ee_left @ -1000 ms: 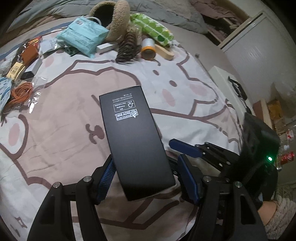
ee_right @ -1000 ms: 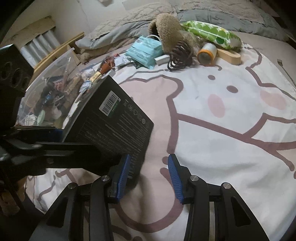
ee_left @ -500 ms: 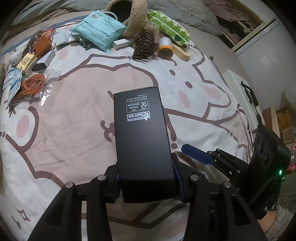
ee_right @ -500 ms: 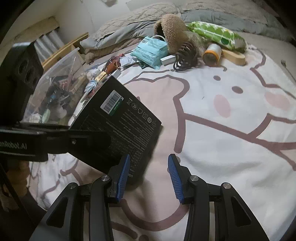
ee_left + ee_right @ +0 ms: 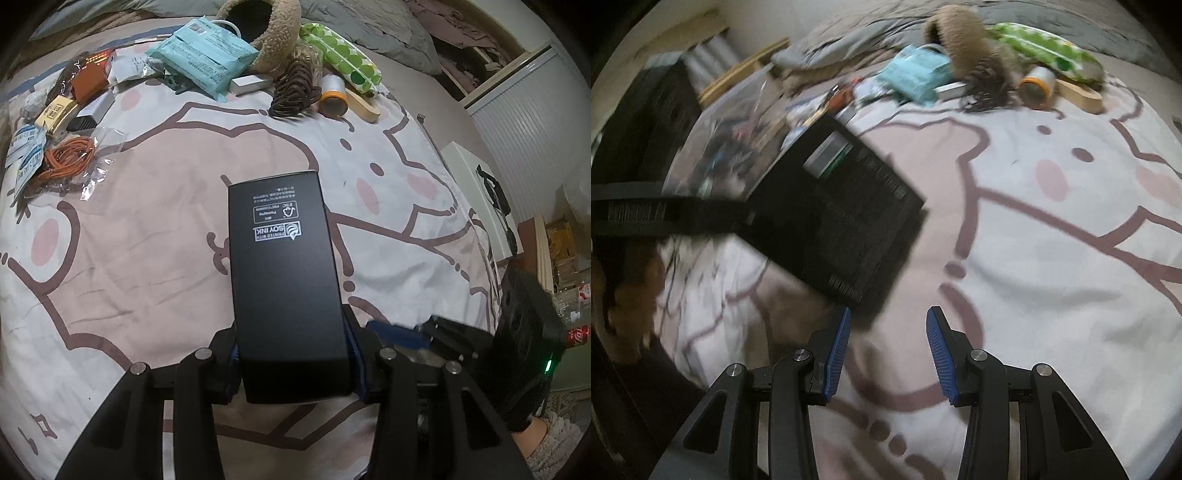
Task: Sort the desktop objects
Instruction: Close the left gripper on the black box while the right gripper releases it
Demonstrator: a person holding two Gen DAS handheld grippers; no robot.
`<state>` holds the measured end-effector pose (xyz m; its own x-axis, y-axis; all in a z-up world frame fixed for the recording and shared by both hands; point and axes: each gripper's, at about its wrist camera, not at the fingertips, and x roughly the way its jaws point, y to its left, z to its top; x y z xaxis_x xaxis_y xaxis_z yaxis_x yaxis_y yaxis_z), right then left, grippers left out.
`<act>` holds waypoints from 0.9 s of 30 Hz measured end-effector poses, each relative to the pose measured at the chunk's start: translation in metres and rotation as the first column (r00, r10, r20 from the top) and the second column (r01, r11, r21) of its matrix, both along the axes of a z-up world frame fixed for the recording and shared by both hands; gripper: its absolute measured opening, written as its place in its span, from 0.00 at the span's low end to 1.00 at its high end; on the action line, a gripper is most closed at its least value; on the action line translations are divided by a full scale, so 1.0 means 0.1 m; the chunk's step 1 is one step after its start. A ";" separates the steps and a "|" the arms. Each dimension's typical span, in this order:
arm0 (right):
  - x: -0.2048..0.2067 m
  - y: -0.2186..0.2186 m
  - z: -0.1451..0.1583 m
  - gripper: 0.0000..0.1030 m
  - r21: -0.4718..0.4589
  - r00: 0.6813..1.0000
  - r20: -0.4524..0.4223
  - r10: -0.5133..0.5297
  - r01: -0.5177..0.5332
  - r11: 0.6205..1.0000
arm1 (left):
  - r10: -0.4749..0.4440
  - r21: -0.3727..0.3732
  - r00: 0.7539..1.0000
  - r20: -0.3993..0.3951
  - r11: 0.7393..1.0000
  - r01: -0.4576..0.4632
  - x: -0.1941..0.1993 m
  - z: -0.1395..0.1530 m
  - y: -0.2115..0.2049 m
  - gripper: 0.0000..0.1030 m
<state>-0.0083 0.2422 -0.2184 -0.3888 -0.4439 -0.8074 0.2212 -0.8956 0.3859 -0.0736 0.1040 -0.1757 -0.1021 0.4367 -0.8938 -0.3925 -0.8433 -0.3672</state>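
Observation:
My left gripper (image 5: 293,360) is shut on a flat black box (image 5: 282,266) with white print, held edge-up above the bed. The same box (image 5: 834,221) shows blurred in the right wrist view, gripped from the left. My right gripper (image 5: 886,354) is open and empty, just below and right of the box. It also shows at the lower right of the left wrist view (image 5: 399,332). More objects lie in a heap at the far side: a teal packet (image 5: 203,57), a brown coiled cable (image 5: 295,90), an orange-capped roll (image 5: 332,98) and a green dotted pouch (image 5: 340,61).
A cartoon-print sheet (image 5: 129,236) covers the bed. A bagged orange cable (image 5: 68,158), small packets and a white box (image 5: 249,83) lie at the left and far edge. A clear plastic bin of items (image 5: 731,147) stands left. A white cabinet (image 5: 476,195) stands right.
My left gripper closed on the black box and lifted it higher above the bed. The right gripper stayed open, and its view is now blurred by motion.

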 end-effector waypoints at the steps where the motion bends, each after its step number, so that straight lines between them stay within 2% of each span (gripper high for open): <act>1: 0.02 -0.07 -0.02 0.43 0.015 1.000 -0.001 0.027 -0.027 1.000 | -0.002 -0.001 1.000 -0.001 1.000 0.002 0.00 0.00 0.00 0.44; 4: 0.02 -0.19 -0.08 0.43 0.054 0.998 -0.003 0.057 -0.057 0.997 | -0.009 -0.005 1.000 -0.006 1.000 0.009 0.01 0.00 0.01 0.44; 11: -0.12 -0.30 -0.19 0.43 0.041 0.998 -0.020 0.060 -0.059 0.997 | -0.012 -0.010 1.000 -0.008 1.000 0.012 0.01 0.00 0.03 0.44; 14: -0.12 -0.38 -0.24 0.43 0.067 0.995 -0.048 0.084 -0.080 0.994 | -0.011 -0.013 1.000 -0.001 1.000 0.011 0.01 -0.02 0.03 0.44; 21: -0.13 -0.46 -0.20 0.33 0.115 0.984 -0.124 0.127 -0.113 0.987 | -0.038 -0.021 0.999 -0.026 0.999 0.037 0.02 0.05 0.04 0.42; 27: -0.09 -0.44 -0.01 0.32 0.124 0.976 -0.195 0.100 -0.077 0.989 | -0.060 -0.006 0.992 -0.107 0.998 0.060 0.07 0.30 0.04 0.42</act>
